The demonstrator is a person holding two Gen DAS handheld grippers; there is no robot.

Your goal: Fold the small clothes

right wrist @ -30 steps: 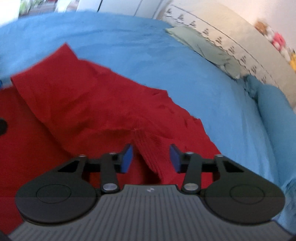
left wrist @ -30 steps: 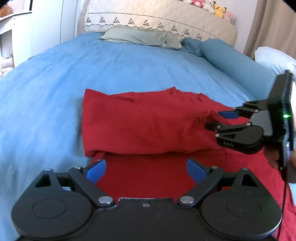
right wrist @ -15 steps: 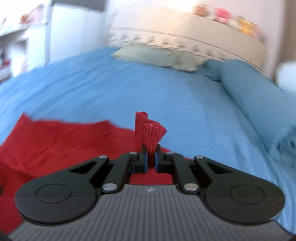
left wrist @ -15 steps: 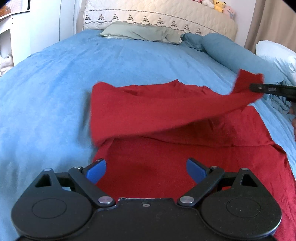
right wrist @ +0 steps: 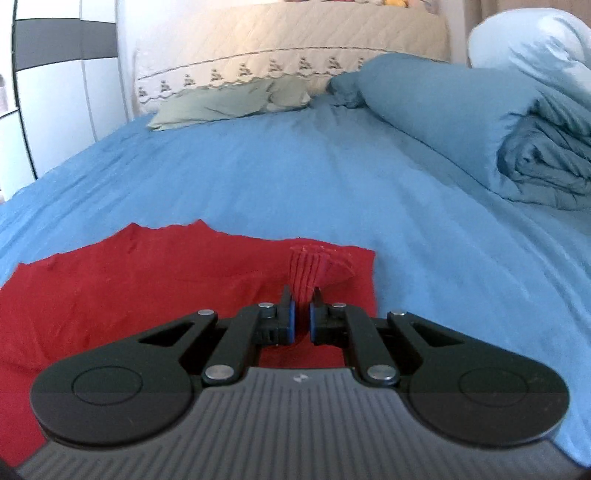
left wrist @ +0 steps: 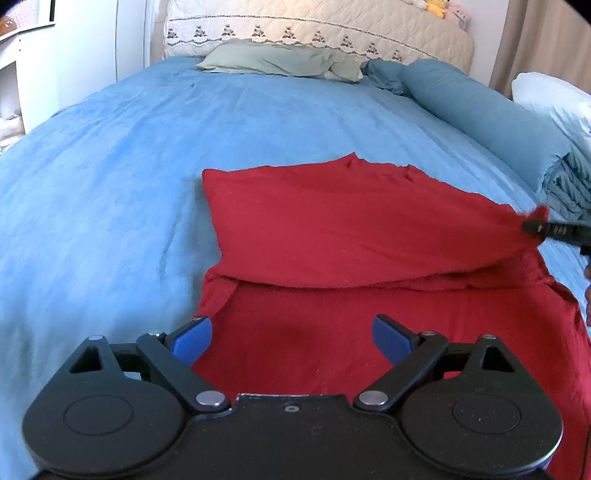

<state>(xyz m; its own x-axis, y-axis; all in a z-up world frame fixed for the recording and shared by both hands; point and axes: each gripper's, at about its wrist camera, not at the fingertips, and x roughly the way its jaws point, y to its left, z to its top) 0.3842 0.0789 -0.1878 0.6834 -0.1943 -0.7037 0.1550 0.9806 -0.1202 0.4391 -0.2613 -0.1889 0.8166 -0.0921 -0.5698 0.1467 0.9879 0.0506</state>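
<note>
A red garment (left wrist: 351, 229) lies on the blue bed sheet (left wrist: 110, 177), its far part folded back over the near part. My left gripper (left wrist: 291, 338) is open and empty, low over the garment's near part. My right gripper (right wrist: 301, 314) is shut on a bunched ribbed edge of the red garment (right wrist: 306, 269) at its right side. In the left wrist view the right gripper (left wrist: 532, 227) holds that corner at the right edge, pulled out to the right.
A rolled blue duvet (left wrist: 487, 122) and a white pillow (left wrist: 554, 99) lie along the right side of the bed. A grey-green pillow (left wrist: 273, 62) and a quilted headboard (left wrist: 317, 29) stand at the far end. White furniture (left wrist: 11, 81) stands at the left.
My right gripper closed on the garment's edge, lifted it and drew it to the right, then lowered it. The folded layer now lies flatter and spread. My left gripper stayed open in place.
</note>
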